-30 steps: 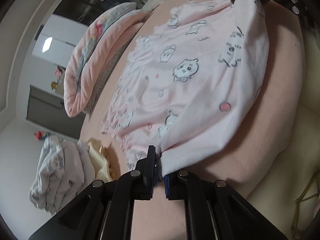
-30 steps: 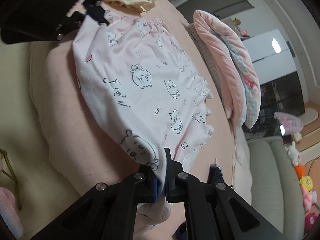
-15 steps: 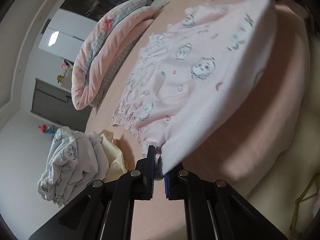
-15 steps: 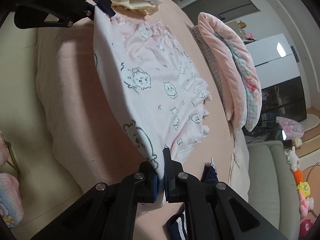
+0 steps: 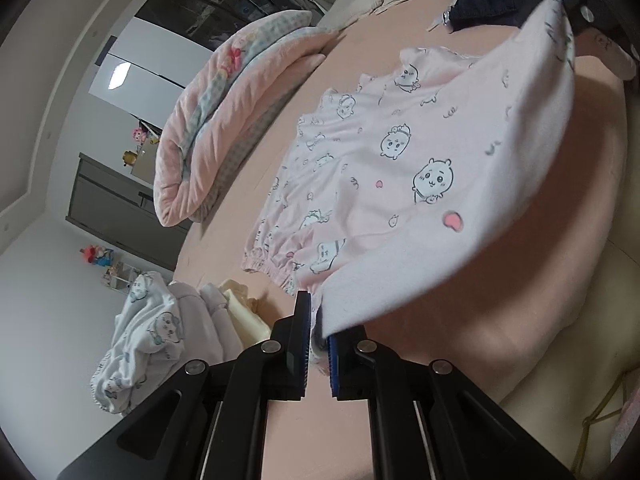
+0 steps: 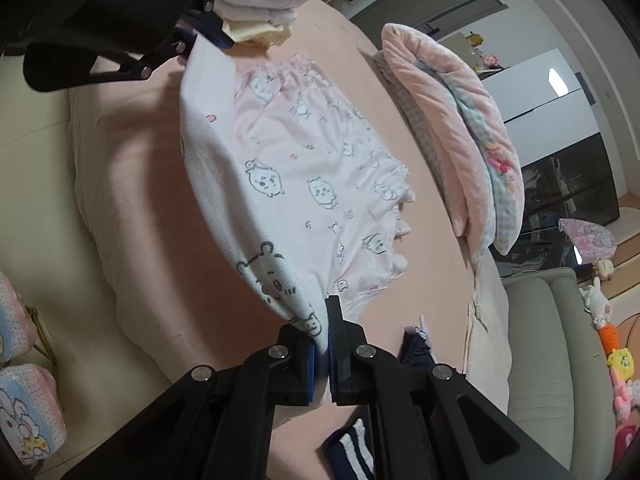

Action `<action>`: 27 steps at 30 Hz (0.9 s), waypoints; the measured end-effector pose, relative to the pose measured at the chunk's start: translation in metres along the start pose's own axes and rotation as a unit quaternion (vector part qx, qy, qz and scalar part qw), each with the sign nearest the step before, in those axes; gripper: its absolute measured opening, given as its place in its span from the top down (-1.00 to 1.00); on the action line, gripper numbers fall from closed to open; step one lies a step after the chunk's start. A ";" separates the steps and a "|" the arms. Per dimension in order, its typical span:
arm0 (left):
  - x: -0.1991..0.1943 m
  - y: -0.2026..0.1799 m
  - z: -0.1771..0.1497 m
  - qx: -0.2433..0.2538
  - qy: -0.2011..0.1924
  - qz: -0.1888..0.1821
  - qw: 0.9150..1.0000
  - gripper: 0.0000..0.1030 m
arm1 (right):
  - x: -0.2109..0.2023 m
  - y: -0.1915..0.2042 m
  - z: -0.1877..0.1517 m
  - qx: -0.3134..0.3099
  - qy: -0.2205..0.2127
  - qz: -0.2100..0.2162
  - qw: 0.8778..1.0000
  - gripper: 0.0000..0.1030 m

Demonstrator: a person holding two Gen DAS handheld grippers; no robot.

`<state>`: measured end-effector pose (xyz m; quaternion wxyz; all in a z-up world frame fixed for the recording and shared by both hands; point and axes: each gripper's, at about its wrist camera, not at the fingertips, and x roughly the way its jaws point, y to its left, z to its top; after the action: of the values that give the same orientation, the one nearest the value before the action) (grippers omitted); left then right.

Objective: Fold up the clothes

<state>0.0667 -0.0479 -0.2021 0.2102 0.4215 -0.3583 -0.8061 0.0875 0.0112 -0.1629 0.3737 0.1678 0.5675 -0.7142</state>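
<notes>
Left wrist view shows the pink clothes [image 5: 384,168] with little cartoon faces, spread on the peach bed [image 5: 520,280]. Its near edge is lifted off the bed and pulled tight between two grippers. The left gripper [image 5: 316,336] has its jaws almost closed, pinching one near corner of the cloth. The right gripper [image 6: 322,344] has its jaws squeezed on the other near corner. The far part, with the stretchy waist, lies flat on the bed. Just to the left of the left gripper sits a pile of white and yellow clothes [image 5: 160,328]. Far off lies a rolled pink blanket [image 5: 224,120]. Dark blue clothes [image 6: 360,444] lie near the right gripper.
</notes>
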 end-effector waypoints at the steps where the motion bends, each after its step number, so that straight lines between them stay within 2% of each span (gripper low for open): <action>1: -0.001 0.001 -0.001 0.001 0.000 0.002 1.000 0.88 | -0.002 -0.002 0.001 0.000 -0.002 -0.001 1.000 0.89; 14: -0.020 0.004 -0.018 0.010 -0.001 0.003 1.000 0.88 | -0.018 0.016 -0.005 -0.025 0.003 0.012 1.000 0.89; 18: -0.016 0.002 -0.021 0.010 0.000 -0.012 1.000 0.88 | -0.020 0.015 -0.007 -0.025 0.003 0.004 1.000 0.89; 21: -0.009 0.000 -0.023 0.000 0.008 -0.039 0.999 0.88 | -0.010 0.014 -0.007 -0.020 0.013 0.003 1.000 0.89; 27: -0.035 -0.005 -0.034 0.058 -0.022 -0.014 0.998 0.87 | -0.013 0.013 -0.009 -0.019 0.013 0.009 1.000 0.89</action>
<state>0.1141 -0.0355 -0.2003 0.1665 0.4202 -0.4027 -0.7959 0.1040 0.0228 -0.1658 0.3754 0.1750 0.5846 -0.6977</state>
